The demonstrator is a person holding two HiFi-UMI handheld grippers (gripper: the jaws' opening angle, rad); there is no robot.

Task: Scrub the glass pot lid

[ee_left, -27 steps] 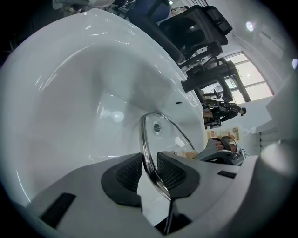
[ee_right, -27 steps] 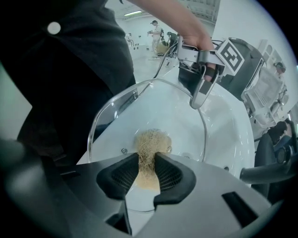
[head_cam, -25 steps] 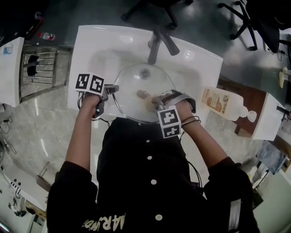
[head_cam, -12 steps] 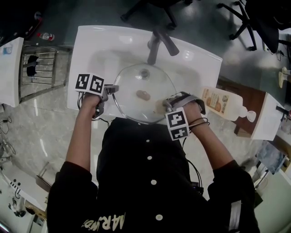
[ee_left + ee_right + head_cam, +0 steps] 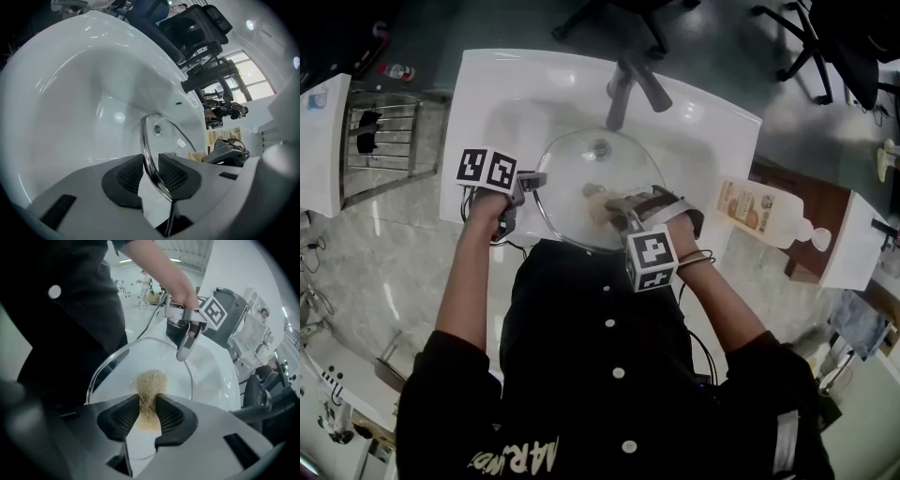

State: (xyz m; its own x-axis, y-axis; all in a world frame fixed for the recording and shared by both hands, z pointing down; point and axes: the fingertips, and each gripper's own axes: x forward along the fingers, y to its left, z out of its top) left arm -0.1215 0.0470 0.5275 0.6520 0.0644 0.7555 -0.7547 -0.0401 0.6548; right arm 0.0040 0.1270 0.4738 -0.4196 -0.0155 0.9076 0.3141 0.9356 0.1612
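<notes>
- Head view is showing a person leaning over a white sink (image 5: 717, 127), with a tool in each hand reaching into the basin.
- The glass pot lid (image 5: 581, 169) is sitting over the middle of the basin, just in front of the faucet (image 5: 626, 92), and it is filling most of the bowl.
- The lid's knob (image 5: 601, 147) is lying toward the faucet side of the sink.
- The left tool (image 5: 151, 169) is clamping the lid's metal rim at the sink's left side; in the left gripper view both ribbed pads are pressing on that rim, one on each face of the glass.
- From that grip the lid is tilting up and away across the basin.
- The right tool (image 5: 149, 409) is pinching a tan, fibrous scrub pad (image 5: 151, 385) between its pads, jaws closed on it.
- The scrub pad is touching the glass near the lid's middle, a little toward the sink's near edge.
- In the right gripper view the left tool is showing across the lid, gripping the far rim.
- A bottle (image 5: 759, 214) with an orange label is lying on its side just off the sink's right edge.
- A metal rack (image 5: 382, 150) is standing beside the sink's left edge.
</notes>
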